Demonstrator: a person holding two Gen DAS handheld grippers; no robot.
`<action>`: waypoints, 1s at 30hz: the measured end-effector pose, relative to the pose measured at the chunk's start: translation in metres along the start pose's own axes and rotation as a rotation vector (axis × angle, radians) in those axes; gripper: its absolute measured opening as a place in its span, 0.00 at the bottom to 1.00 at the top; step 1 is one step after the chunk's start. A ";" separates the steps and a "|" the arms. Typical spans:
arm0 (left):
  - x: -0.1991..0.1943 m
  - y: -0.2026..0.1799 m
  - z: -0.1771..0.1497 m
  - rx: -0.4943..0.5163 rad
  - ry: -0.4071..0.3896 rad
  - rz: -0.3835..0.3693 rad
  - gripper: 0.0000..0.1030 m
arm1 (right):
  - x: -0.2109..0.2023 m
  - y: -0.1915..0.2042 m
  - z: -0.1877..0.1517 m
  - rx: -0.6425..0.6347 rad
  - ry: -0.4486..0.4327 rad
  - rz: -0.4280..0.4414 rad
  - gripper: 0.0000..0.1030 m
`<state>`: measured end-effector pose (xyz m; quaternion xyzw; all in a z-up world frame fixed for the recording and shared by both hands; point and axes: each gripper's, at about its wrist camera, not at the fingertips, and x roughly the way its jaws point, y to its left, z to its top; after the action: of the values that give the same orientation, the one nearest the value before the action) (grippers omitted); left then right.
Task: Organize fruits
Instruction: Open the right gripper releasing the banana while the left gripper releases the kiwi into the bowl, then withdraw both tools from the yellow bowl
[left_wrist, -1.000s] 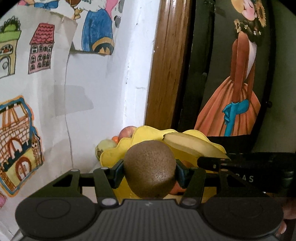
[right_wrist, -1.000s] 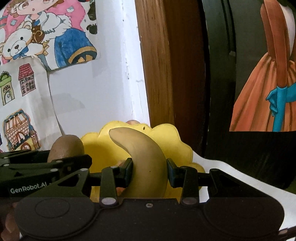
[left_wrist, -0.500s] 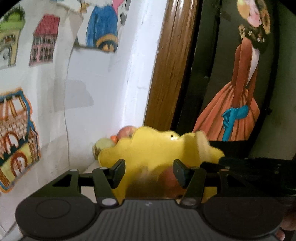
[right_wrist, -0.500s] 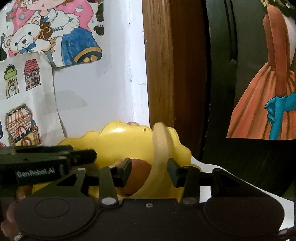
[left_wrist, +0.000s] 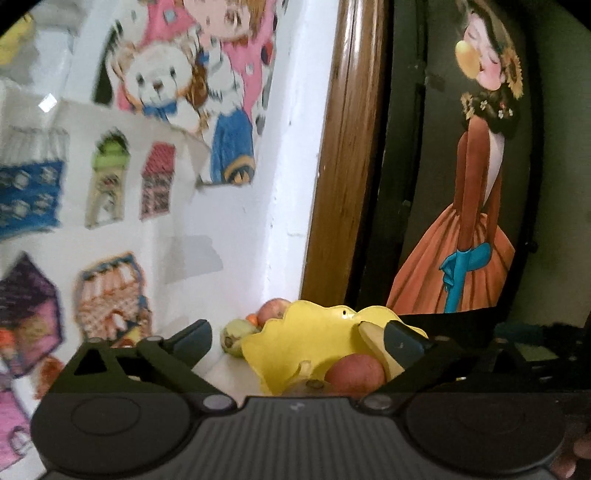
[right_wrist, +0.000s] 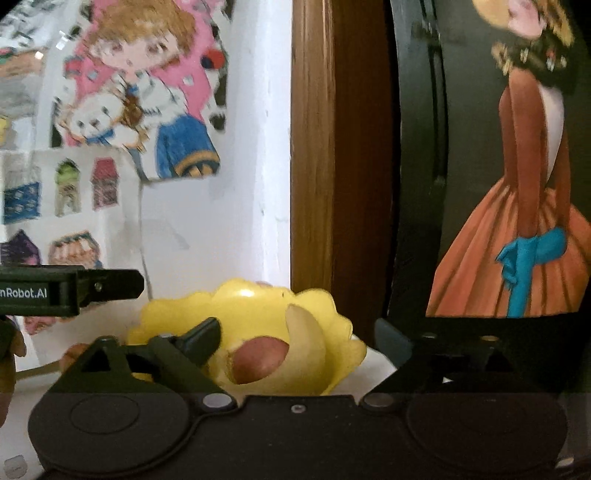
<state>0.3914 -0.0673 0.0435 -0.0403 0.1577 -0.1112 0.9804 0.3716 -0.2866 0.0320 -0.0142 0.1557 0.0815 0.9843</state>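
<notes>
With both the left tongs (left_wrist: 295, 339) and the right tongs (right_wrist: 303, 339) standing wide and empty, loose fruits (left_wrist: 255, 325) are lying behind the yellow bowl (left_wrist: 314, 332), nearer the left tongs.

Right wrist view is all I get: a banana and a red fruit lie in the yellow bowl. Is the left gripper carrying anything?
Observer: No. Its own camera shows the left gripper with fingers spread wide and nothing between them.
Operator: Any fruit outside the bowl?
Observer: Yes. A greenish fruit and a reddish fruit sit behind the yellow bowl, against the wall.
</notes>
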 end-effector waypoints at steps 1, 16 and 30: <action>-0.008 -0.001 -0.001 0.006 -0.008 0.006 1.00 | -0.010 0.002 0.000 -0.008 -0.016 -0.007 0.96; -0.144 0.000 -0.020 0.025 -0.070 0.006 1.00 | -0.165 0.037 -0.005 -0.012 -0.145 -0.009 0.99; -0.230 0.008 -0.067 0.019 0.004 0.029 1.00 | -0.243 0.075 -0.056 0.007 -0.031 -0.003 0.99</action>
<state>0.1591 -0.0090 0.0483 -0.0283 0.1593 -0.0986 0.9819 0.1144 -0.2533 0.0531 -0.0098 0.1407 0.0797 0.9868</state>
